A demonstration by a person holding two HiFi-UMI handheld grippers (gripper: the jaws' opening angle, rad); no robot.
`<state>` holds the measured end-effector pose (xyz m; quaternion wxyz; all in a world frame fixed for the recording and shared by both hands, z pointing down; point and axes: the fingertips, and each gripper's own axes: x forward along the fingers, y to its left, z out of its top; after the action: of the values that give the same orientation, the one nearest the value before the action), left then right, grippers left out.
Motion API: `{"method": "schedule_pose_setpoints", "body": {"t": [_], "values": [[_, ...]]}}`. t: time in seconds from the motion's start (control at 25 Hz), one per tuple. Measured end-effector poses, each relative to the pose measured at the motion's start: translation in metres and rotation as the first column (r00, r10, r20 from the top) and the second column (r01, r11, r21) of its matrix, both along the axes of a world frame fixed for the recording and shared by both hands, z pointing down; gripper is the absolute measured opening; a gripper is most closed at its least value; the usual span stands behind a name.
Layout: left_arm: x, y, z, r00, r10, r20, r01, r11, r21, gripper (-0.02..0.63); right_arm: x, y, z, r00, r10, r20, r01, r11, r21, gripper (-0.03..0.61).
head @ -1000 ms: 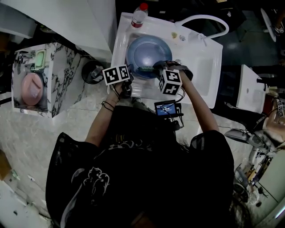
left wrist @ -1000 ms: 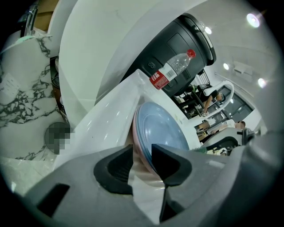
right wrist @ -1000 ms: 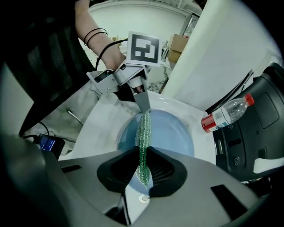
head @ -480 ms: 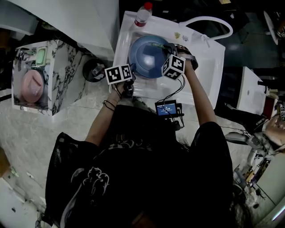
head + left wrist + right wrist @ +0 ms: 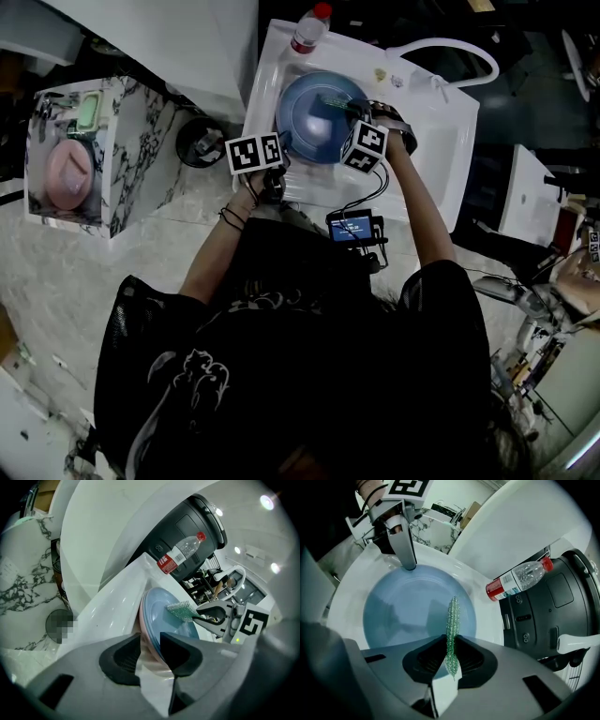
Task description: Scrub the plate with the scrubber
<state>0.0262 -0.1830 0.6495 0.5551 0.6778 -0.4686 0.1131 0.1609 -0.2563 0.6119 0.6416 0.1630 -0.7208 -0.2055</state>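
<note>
The left gripper (image 5: 279,157) (image 5: 150,651) is clamping the near rim of the round blue plate (image 5: 314,127) (image 5: 164,620) (image 5: 403,611), its 2 dark pads standing a narrow gap apart with the rim wedged between them. The plate is sitting in the basin of the white moulded sink (image 5: 441,122).

The right gripper (image 5: 351,118) (image 5: 450,656) is reaching in from the other side and pinching the green glittery mesh scrubber (image 5: 330,98) (image 5: 180,611) (image 5: 452,620) edge-on between its 2 pads. The scrubber's free end is pressing against the plate's blue face.

A clear plastic bottle with a red cap and red label (image 5: 307,30) (image 5: 180,555) (image 5: 518,584) is lying on its side at the sink's far rim, just beside a black rounded appliance (image 5: 197,531) (image 5: 553,606). Left of the sink, well apart from it, a marble-patterned counter (image 5: 131,159) is carrying a round pink dish (image 5: 68,175).
</note>
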Motion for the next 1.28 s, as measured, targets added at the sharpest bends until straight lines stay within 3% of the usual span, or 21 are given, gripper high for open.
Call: {"method": "schedule_pose_setpoints", "body": {"t": [0.68,1.0,1.16,1.28], "values": [[-0.001,-0.001,0.001,1.000,0.007,-0.001,-0.007,1.000,-0.005,0.140,-0.007,0.100,0.001,0.993,0.089,0.074,-0.071,0.973,-0.219,0.066],[-0.002,0.000,0.001,1.000,-0.020,-0.004,0.020,1.000,-0.006,0.140,-0.032,0.137,-0.007,0.986,0.089,0.140,-0.039,0.945,-0.325,0.064],[-0.003,-0.002,0.001,0.999,-0.044,-0.017,0.043,0.999,-0.013,0.140,-0.041,0.141,-0.010,0.980,0.102,0.173,-0.040,0.943,-0.330,0.064],[-0.004,-0.001,-0.002,0.999,-0.036,0.020,0.036,0.999,0.011,0.140,-0.040,0.136,-0.013,0.970,0.136,0.199,-0.070,0.950,-0.305,0.064]]}}
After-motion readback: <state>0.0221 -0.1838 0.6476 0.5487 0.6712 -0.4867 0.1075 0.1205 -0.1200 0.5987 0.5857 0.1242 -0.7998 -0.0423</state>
